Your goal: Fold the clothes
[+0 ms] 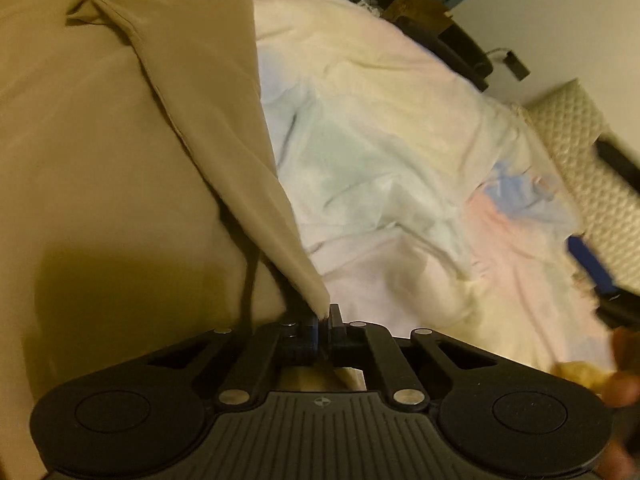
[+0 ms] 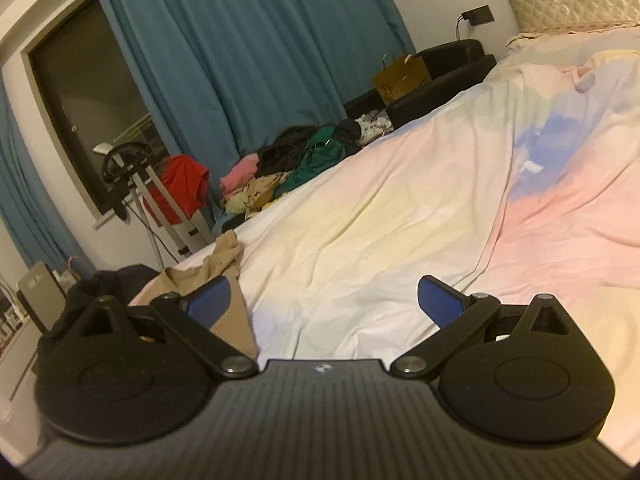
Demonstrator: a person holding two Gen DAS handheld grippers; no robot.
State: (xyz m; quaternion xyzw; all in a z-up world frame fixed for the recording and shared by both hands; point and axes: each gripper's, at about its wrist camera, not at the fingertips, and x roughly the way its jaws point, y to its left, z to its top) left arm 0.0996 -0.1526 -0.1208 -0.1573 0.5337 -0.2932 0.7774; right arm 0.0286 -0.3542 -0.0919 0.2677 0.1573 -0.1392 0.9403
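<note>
Landmark: the bed (image 1: pixel 400 152), spread with a pastel patchwork cover, is taken as the reference for every place below.

Tan garment (image 1: pixel 120 160): a large part of it is laid flat on the bed's near side, filling the left of the left wrist view. One panel or sleeve is drawn up from that flat part into a taut wedge narrowing to a corner.

Left tongs (image 1: pixel 324 318): pressed together on that narrowed corner, the cloth being pinched between them. The corner is judged to be held this way so that the panel can be carried across the flat part and a fold line formed where the wedge leaves the cloth.

Right tongs (image 2: pixel 324 304): spread wide with nothing between them, held low over the bed's cover. A fold of the tan garment is seen just behind their left finger, at the bed's edge, so they are judged to be kept ready beside the cloth.

Stage: a lifted corner of this kind would suit either a fold being laid or the cloth being spread out; which it is cannot be settled.

Clothes heap (image 2: pixel 304 160): mixed garments, green, black and pink, are piled at the bed's far side below the blue curtain (image 2: pixel 240 60).

Risk: a thin corner pinch may slip if pulled hard.
</note>
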